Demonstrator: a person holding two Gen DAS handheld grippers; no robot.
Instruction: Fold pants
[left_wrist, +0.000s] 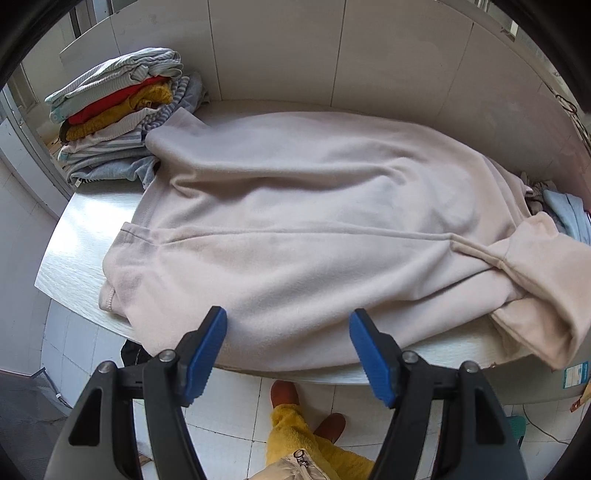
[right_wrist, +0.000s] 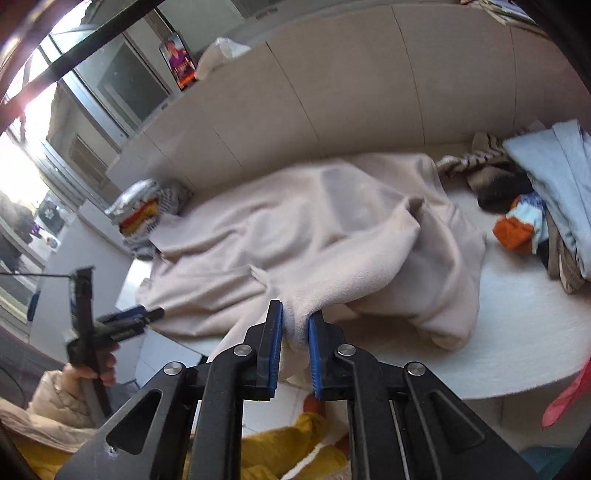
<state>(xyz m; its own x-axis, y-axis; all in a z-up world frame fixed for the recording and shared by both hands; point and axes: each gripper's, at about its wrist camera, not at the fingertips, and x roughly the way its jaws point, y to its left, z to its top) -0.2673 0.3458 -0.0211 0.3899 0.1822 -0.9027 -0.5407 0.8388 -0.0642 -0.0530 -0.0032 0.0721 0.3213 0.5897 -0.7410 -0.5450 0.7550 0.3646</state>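
Pale pink fleece pants (left_wrist: 295, 221) lie spread across the white table (left_wrist: 70, 258), their near edge hanging slightly over the front rim. My left gripper (left_wrist: 288, 325) hovers open just above that near edge, with no cloth between its blue pads. My right gripper (right_wrist: 295, 325) is shut on a pinched fold of the pants (right_wrist: 332, 236) at the right end and holds it lifted off the table (right_wrist: 517, 332). In the right wrist view the left gripper (right_wrist: 147, 314) shows at the far left, held in a person's hand (right_wrist: 105, 363).
A stack of folded clothes (left_wrist: 118, 114) stands at the table's back left corner. A loose heap of garments (right_wrist: 535, 206) lies at the right end. A tiled wall runs behind the table. The person's legs in yellow trousers (left_wrist: 295, 435) stand below the front edge.
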